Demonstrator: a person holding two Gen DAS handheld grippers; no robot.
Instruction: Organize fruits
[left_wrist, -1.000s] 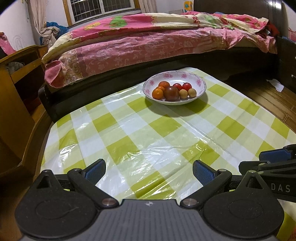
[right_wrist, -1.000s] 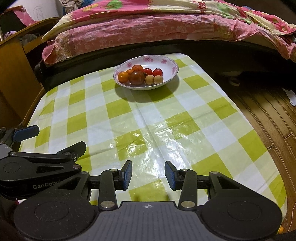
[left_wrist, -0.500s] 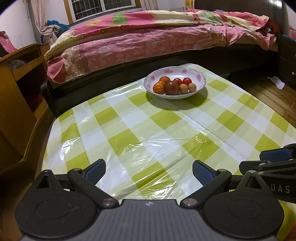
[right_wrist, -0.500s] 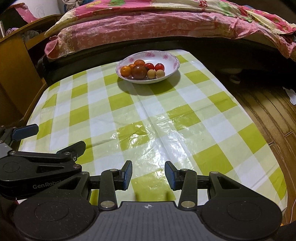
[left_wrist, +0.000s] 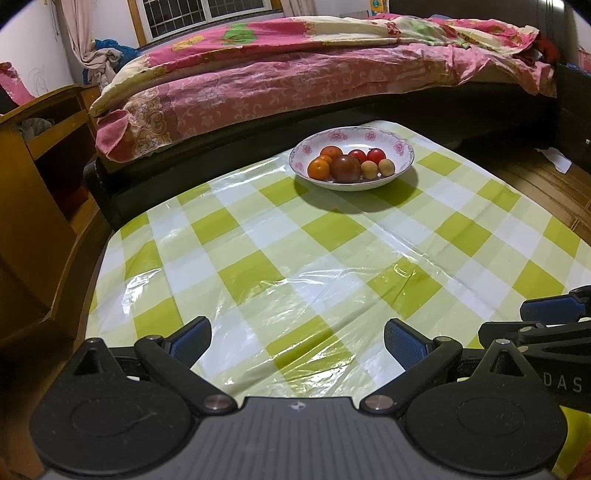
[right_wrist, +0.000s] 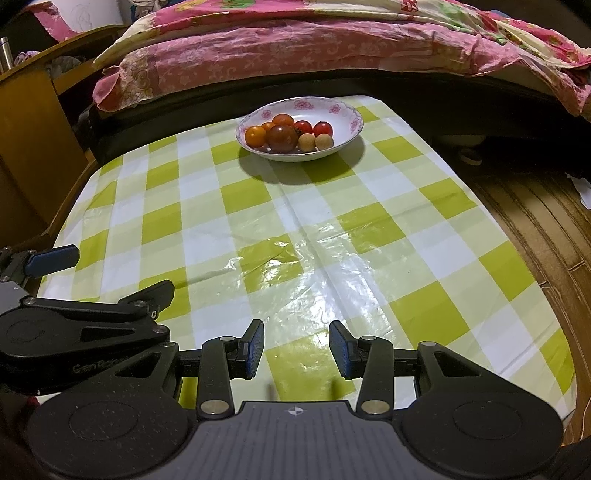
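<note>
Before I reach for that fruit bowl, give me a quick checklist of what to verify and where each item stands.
1. Left gripper open and empty: ok.
2. Right gripper open and empty: ok, jaws narrower than the left's.
3. Bowl upright on the table: ok.
4. Fruits all inside the bowl: ok.
5. Path across the checked cloth to the bowl unobstructed: ok.
6. A second container to sort fruit into: not ok, none visible.

Before you, a bed (left_wrist: 314, 74) with pink floral bedding; behind it a barred window (left_wrist: 207, 14), perhaps dark outside; wooden cabinet (left_wrist: 40, 155) left.
</note>
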